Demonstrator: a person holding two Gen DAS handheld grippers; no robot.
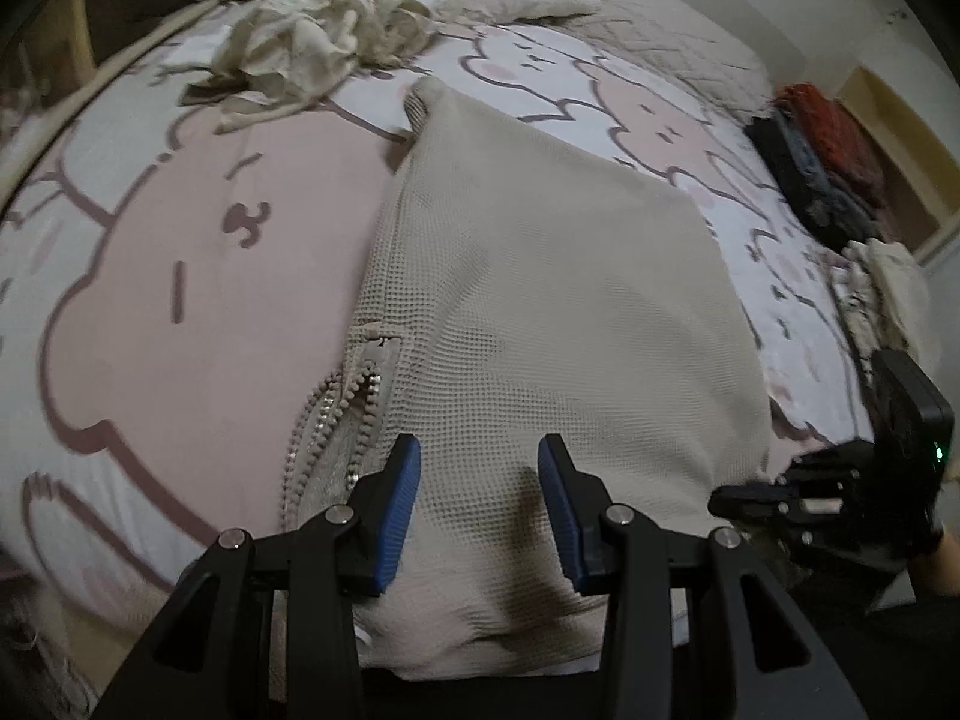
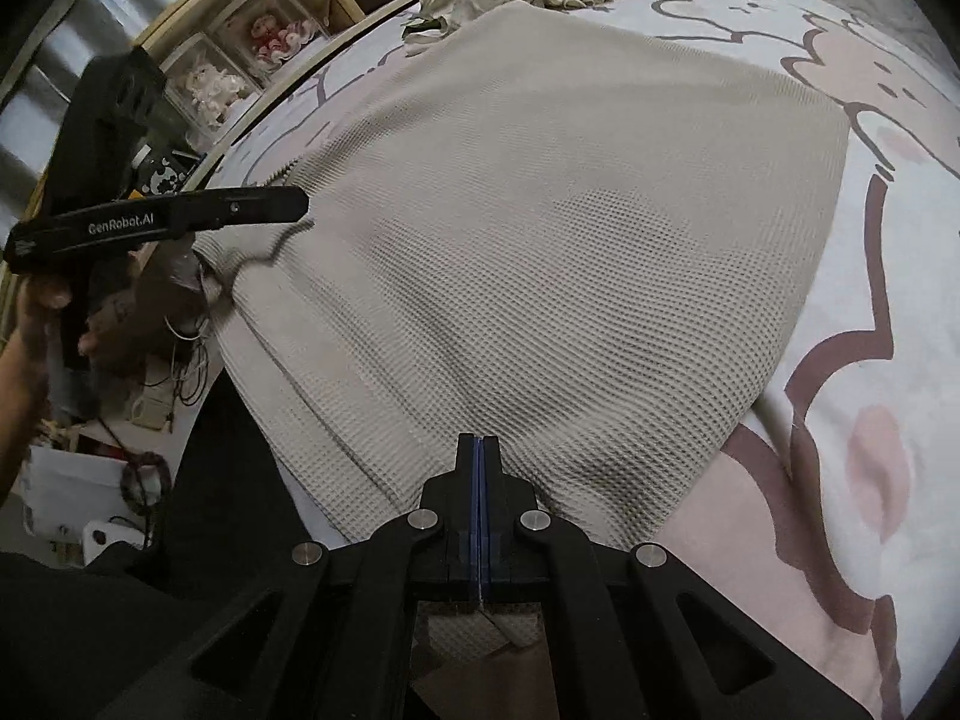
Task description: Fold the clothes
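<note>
A beige waffle-knit garment (image 1: 540,312) with a zipper (image 1: 336,420) lies spread on the bed, and fills the right wrist view (image 2: 540,252). My left gripper (image 1: 479,468) is open just above the garment's near edge, beside the zipper. My right gripper (image 2: 479,450) is shut, with its fingers pressed together over the garment's near edge; a fold of the cloth shows under them. The right gripper shows at the right edge of the left wrist view (image 1: 840,492). The left gripper shows at the left of the right wrist view (image 2: 264,207).
The bed has a pink and white cartoon sheet (image 1: 198,276). A crumpled cream garment pile (image 1: 324,42) lies at the far end. Folded dark and red clothes (image 1: 822,156) sit at the right edge. A shelf with clear boxes (image 2: 240,54) stands left of the bed.
</note>
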